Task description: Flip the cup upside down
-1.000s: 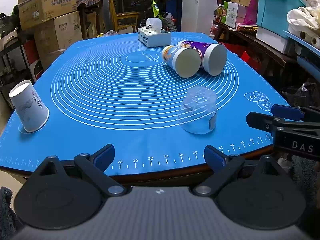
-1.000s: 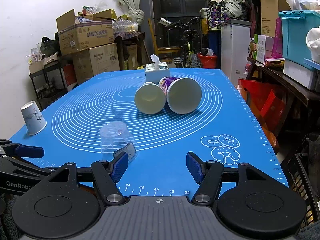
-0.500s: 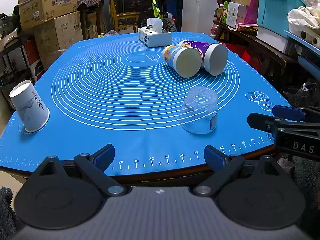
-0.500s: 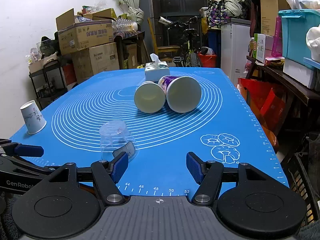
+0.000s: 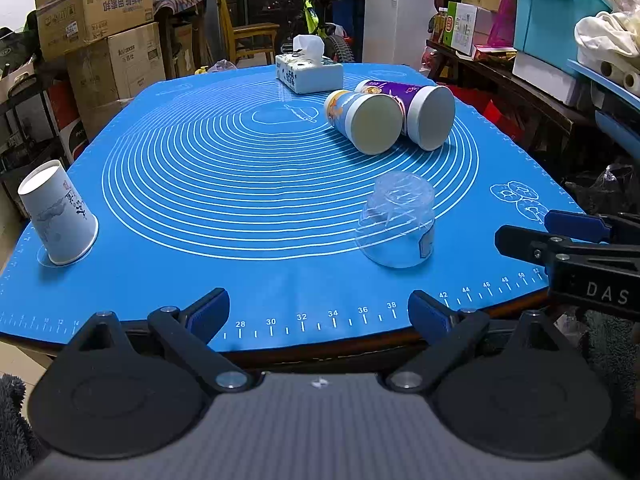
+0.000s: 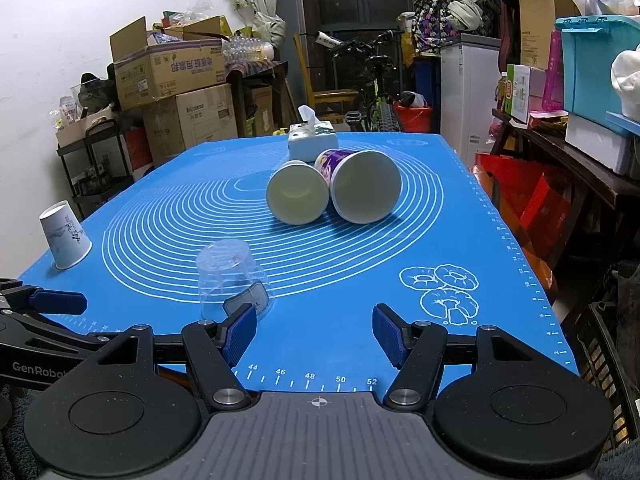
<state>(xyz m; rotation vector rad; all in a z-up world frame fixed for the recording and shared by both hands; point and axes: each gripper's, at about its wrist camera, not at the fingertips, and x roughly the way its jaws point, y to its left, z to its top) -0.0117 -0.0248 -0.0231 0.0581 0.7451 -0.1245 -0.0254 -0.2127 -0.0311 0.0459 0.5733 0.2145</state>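
A clear plastic cup [image 5: 396, 224] stands upside down on the blue mat [image 5: 248, 184], near its front edge; it also shows in the right wrist view [image 6: 230, 280]. A white paper cup [image 5: 58, 216] stands upside down at the mat's left edge, also in the right wrist view [image 6: 64, 234]. Two printed paper cups, one blue [image 5: 362, 122] and one purple [image 5: 416, 112], lie on their sides at the back. My left gripper [image 5: 318, 312] is open and empty at the front edge. My right gripper [image 6: 314, 334] is open and empty, just right of the clear cup.
A tissue box [image 5: 308, 70] stands at the far end of the mat. Cardboard boxes [image 5: 100, 36] are stacked at the left. Shelves with bins [image 5: 560, 20] run along the right. A bicycle and a white cabinet [image 6: 468, 92] stand behind the table.
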